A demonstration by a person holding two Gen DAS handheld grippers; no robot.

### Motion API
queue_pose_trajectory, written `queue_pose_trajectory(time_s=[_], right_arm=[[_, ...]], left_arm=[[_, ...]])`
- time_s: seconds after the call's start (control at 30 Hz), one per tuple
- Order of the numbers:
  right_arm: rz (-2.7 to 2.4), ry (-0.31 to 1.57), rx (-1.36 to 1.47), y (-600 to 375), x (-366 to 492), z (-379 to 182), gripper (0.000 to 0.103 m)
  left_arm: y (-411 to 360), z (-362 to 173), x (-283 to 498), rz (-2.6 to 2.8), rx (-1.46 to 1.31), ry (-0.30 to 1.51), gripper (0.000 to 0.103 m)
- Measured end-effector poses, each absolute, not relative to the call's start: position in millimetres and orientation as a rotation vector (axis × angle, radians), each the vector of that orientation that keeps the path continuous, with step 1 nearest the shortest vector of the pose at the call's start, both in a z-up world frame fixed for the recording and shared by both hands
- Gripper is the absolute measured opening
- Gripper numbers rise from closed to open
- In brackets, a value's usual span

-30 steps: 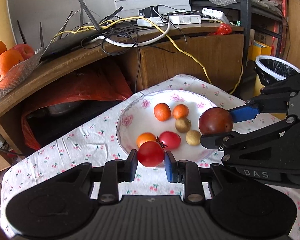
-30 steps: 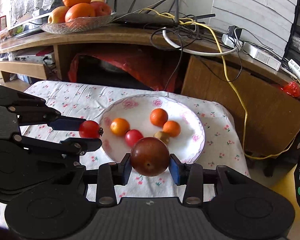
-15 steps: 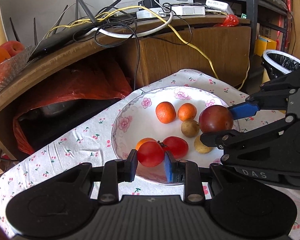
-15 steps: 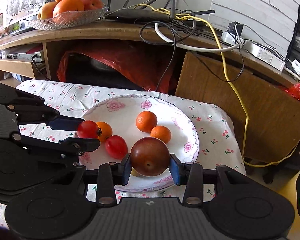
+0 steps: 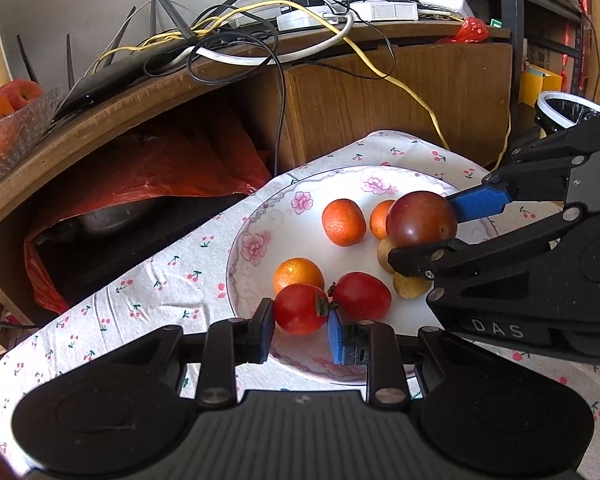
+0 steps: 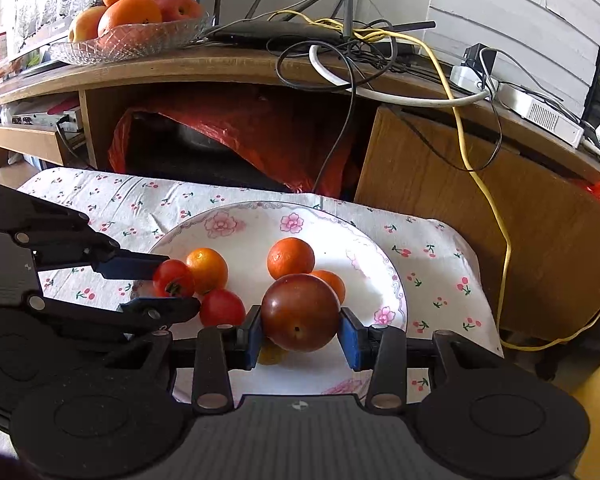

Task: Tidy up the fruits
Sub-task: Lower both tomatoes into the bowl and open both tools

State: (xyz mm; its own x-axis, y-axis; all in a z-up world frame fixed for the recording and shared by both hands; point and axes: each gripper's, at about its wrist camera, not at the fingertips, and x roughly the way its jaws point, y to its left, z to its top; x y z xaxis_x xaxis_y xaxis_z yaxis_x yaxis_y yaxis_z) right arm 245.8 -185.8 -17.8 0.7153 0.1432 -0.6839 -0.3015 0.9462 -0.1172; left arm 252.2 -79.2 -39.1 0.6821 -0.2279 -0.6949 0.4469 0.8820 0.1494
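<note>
While both grippers are held over the near edge of the white floral-rimmed porcelain plate (image 6: 380, 268), each is seen to be loaded: a small red tomato with a dried green stalk (image 5: 300, 309) is pinched between the pads of the left gripper (image 5: 300, 326), and a large dark maroon plum-like fruit (image 6: 300, 312) is clamped between the blue pads of the right gripper (image 6: 300, 338). Neither fruit can be judged as set down yet; both appear to be carried just above the plate.

Already lying in the plate are a second red tomato (image 5: 362, 296), three small orange mandarins (image 5: 343, 222) and two small tan round fruits (image 5: 410, 285), so most of the gathering is judged done. Two releases remain, as far as can be told.

No loose fruit is seen on the white cherry-print tablecloth (image 6: 112, 200). Farther back, on the curved wooden shelf (image 6: 228, 66), oranges and apples are piled in a cut-glass dish (image 6: 132, 42); whether these belong to the task cannot be told.
</note>
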Motion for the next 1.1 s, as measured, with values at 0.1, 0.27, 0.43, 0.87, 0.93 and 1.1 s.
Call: queue_pose_trajectory(time_s=[0.1,0.27,0.43,0.87,0.93,1.1], right_arm=[[0.248,0.735,-0.220,-186.0,247.8,-17.7,0.037],[0.241,0.732,-0.218,-186.0,247.0,-17.8,0.038],[0.241,0.735,-0.204,-187.7,247.4,-17.6,0.038],[0.237,0.732,-0.209,-190.8,246.2,-17.0,0.038],[0.236,0.729,-0.213,-190.6,245.9,-16.7,0.038],[0.229,0.726,-0.212,-192.9,245.9,-15.9,0.038]], left_arm=[[-79.8,-38.8,253.1,-0.381,0.319,0.729,0.036],[-79.3,-38.3,252.8,-0.376,0.310,0.733,0.036],[-79.2,-37.8,252.9,-0.373,0.306,0.736,0.037],[-80.4,-37.8,253.4,-0.368,0.300,0.744,0.037],[-81.4,-37.5,253.6,-0.367,0.301,0.743,0.037],[-83.6,-35.9,253.3,-0.368,0.303,0.738,0.037]])
